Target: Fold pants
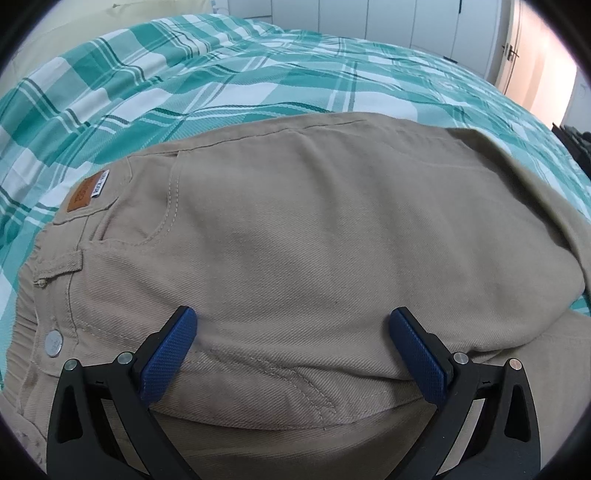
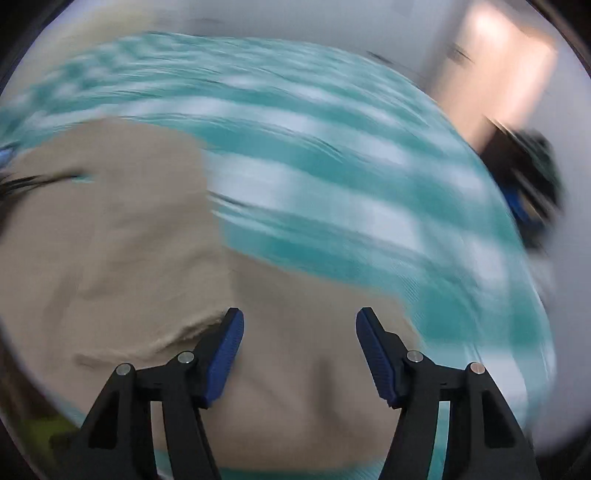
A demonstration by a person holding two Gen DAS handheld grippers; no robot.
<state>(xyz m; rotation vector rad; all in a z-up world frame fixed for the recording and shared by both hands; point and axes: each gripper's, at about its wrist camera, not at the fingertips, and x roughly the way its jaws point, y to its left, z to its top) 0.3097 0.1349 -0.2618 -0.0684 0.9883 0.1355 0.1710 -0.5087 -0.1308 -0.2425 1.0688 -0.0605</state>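
Note:
Tan pants (image 1: 295,229) lie on the bed, folded lengthwise, with the waistband, a metal button (image 1: 53,342) and a leather patch (image 1: 82,195) at the left. My left gripper (image 1: 293,325) is open, its blue fingers (image 1: 166,358) spread wide just above the hip and pocket area. The right wrist view is motion-blurred. It shows the tan pants (image 2: 129,240) at the left and below my right gripper (image 2: 299,325), which is open and empty over the cloth.
The bed is covered with a teal and white checked sheet (image 1: 240,74). White cupboards (image 1: 369,18) and a door (image 1: 535,74) stand behind the bed. A dark blurred object (image 2: 528,184) shows at the right of the right wrist view.

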